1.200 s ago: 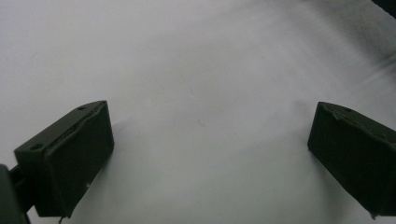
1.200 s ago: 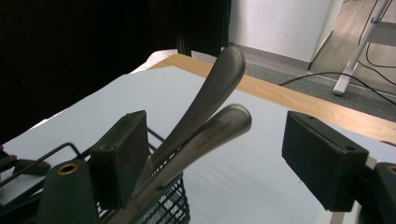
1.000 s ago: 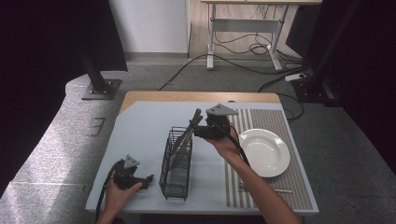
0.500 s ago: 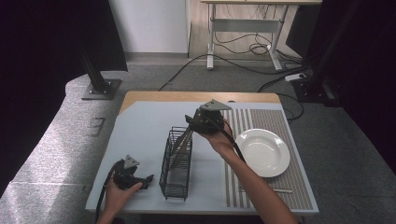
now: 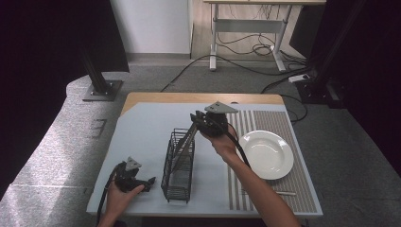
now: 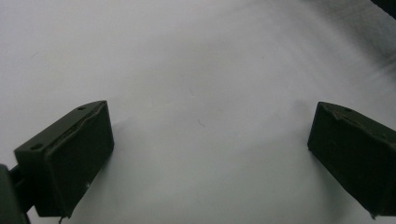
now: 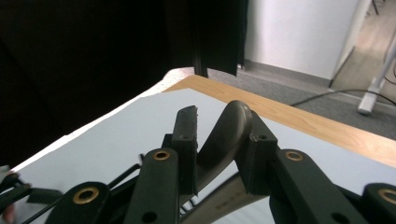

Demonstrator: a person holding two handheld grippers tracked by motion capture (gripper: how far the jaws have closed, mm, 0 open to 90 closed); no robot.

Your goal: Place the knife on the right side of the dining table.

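Because the long grey utensil (image 7: 224,140) leans out of the wire rack (image 5: 178,165) with its handle end uppermost, it has been taken near that end by the right gripper (image 7: 219,135), whose jaws have just been closing and now clench the handle between their pads. The rack is stood in the middle of the table (image 5: 142,132), beside the white plate (image 5: 266,153). The left gripper (image 5: 134,177) is rested wide open and empty on the table's near edge, well apart from the rack, presumably to be kept out of the way.
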